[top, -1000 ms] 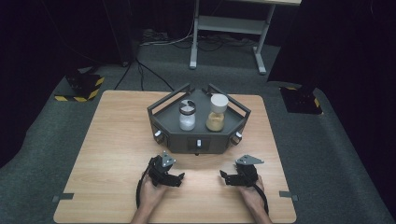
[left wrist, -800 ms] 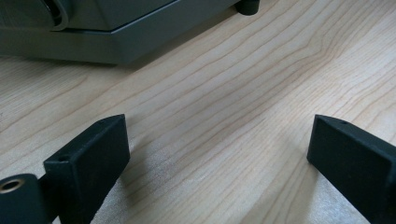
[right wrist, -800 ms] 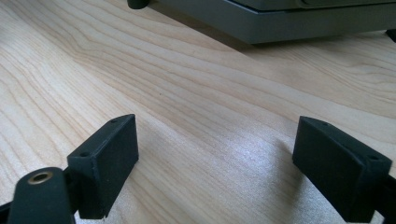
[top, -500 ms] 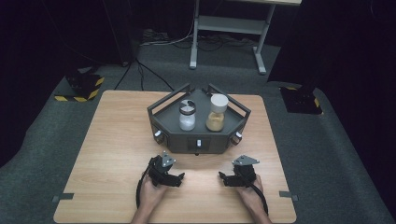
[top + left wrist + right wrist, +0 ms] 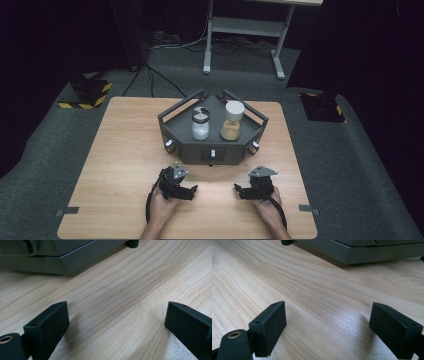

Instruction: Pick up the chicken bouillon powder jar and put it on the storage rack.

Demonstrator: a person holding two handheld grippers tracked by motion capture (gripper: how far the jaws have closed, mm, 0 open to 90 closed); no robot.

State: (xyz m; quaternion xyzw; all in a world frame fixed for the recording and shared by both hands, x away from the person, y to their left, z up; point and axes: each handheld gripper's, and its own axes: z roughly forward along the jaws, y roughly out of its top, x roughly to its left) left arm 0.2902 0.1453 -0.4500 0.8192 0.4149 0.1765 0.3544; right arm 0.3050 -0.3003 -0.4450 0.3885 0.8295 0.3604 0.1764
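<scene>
A grey angular stand sits at the table's middle, with its base ahead in the left gripper view and its base ahead in the right gripper view. On it stand a jar of white powder with a dark lid and a jar of tan grains with a white lid. My left gripper rests on the wood in front of the stand, open, with bare table between its jaws. To its right my right gripper lies the same way, open and empty.
The wooden table is bare to the left and right of the stand. Beyond it, on the dark floor, are a metal desk frame, cables and two black-and-yellow blocks.
</scene>
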